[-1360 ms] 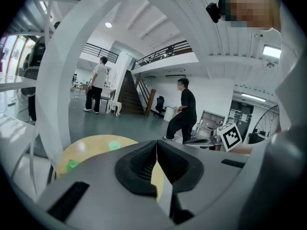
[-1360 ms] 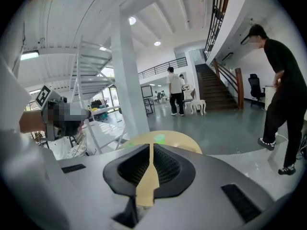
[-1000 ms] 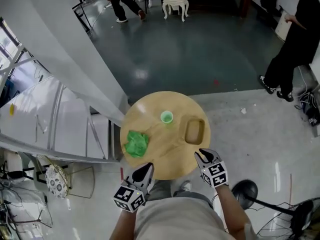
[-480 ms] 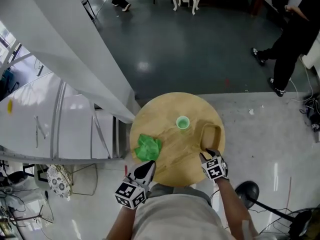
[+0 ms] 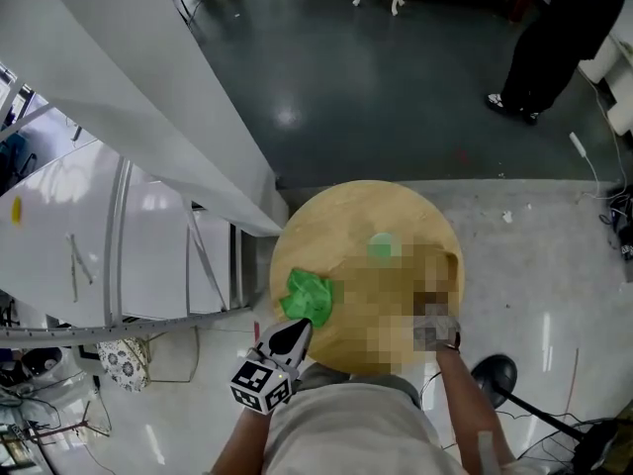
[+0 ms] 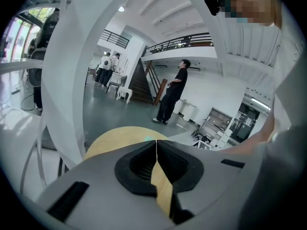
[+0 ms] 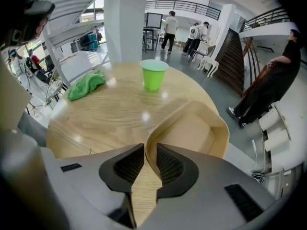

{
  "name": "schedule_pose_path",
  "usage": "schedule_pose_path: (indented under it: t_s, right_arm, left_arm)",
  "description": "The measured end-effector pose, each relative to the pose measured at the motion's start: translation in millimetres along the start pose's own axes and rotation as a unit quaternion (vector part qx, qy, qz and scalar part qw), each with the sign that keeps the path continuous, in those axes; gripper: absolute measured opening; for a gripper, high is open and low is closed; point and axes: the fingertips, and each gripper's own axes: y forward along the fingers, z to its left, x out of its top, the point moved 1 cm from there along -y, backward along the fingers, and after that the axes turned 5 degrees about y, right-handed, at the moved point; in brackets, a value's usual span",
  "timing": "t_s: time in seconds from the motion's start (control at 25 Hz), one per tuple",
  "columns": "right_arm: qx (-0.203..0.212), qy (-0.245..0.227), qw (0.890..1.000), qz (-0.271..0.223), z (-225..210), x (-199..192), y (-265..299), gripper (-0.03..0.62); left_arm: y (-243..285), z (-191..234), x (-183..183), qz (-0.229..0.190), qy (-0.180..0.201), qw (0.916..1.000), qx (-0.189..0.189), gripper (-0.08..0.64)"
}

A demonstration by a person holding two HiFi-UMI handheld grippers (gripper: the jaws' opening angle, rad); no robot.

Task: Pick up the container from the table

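A tan, thin-walled container lies on the right side of a round wooden table. My right gripper points steeply down at its near corner. Its jaws have just been closing, and the container's rim stands pinched between the pads. In the head view a mosaic patch covers that gripper and most of the container. My left gripper hovers at the table's near left edge, close to a green cloth. Its jaws are shut with nothing between them.
A green cup stands upright mid-table, beyond the container. The green cloth lies at the table's left. A white sloping staircase runs close on the left. A person in black stands on the far floor. A black stand base sits at my right.
My right gripper has come forward and down onto the container's near rim. My left gripper has moved forward to the table's near edge by the cloth.
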Motion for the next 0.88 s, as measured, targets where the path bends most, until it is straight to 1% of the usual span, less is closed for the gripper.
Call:
schedule_pose_path:
  t_s: [0.08,0.28,0.64,0.76,0.88]
  right_arm:
    - [-0.003,0.001,1.0,0.005,-0.2,1.5,3.0,0.078]
    - [-0.005,0.01,1.0,0.007,1.0,7.1,2.9,0.049]
    - [-0.009,0.053,0.998,-0.027,-2.3,14.4,-24.4,0.044]
    - [-0.017,0.064,0.997,-0.046,-3.9,17.8,-41.9,0.044]
    - [-0.023,0.086,0.994,-0.07,-4.2,22.4,-65.0,0.044]
  left_arm:
    - [0.6,4.5,-0.3,0.0,-0.002,1.0,-0.002,0.017]
    - [4.4,8.5,0.6,0.001,0.0,0.9999,-0.012,0.017]
    - [13.0,-5.2,7.3,-0.005,0.012,0.999,-0.043,0.017]
    - [18.2,-12.6,11.7,-0.008,0.019,0.998,-0.06,0.018]
    - [25.0,-23.1,16.5,-0.009,0.033,0.9961,-0.082,0.017]
